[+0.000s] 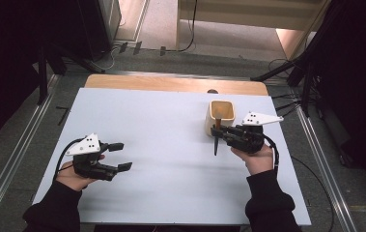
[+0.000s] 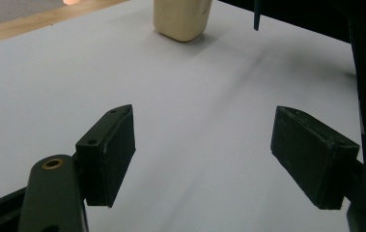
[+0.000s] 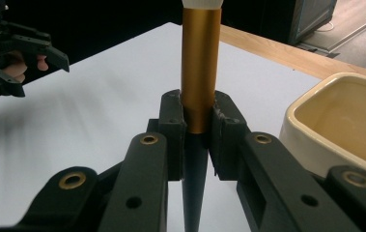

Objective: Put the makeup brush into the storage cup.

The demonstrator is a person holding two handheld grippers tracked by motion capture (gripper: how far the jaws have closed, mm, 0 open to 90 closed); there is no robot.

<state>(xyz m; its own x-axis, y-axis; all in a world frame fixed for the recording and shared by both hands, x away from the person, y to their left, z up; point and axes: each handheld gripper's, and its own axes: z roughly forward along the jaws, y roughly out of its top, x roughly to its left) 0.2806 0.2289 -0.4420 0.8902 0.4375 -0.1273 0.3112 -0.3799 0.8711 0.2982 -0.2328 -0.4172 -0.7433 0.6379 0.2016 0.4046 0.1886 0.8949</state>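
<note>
While right gripper [image 1: 218, 130] clamps one brush [image 3: 199, 72] at gold ferrule, dark pointed handle hangs below jaws, just off white table [image 1: 161, 140]. Count: one brush, one cream cup [image 1: 219, 116], two grippers. Cup upright on table, touching or just behind right gripper; inside looks bare, bottom not fully visible. Left gripper [image 1: 119, 155] well apart, jaws wide, nothing between pads.
</note>
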